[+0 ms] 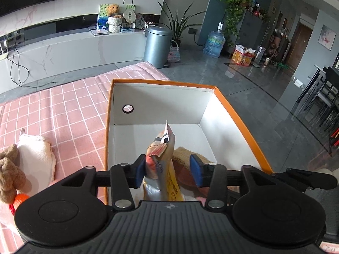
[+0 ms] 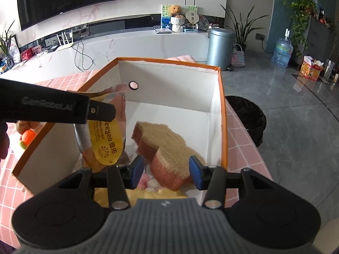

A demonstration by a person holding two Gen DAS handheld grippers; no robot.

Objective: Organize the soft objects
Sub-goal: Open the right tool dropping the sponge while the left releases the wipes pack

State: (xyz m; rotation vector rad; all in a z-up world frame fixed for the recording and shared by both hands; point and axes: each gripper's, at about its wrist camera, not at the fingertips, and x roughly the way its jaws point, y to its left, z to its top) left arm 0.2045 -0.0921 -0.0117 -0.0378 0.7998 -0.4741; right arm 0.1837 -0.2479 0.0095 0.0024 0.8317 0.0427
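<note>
An orange box with a white inside stands on a pink checked cloth. A yellow and orange soft packet stands upright in the box between the blue pads of my left gripper. The jaws are open: the left pad is at the packet and the right pad is clear of it. A brown-topped pink sponge lies on the box floor. My right gripper hovers open over the sponge's near end. The left gripper's finger reaches in from the left.
A white towel and a brown plush toy with an orange part lie on the cloth left of the box. Pink-white and yellow soft things fill the box's near end. A black bin stands right of the table.
</note>
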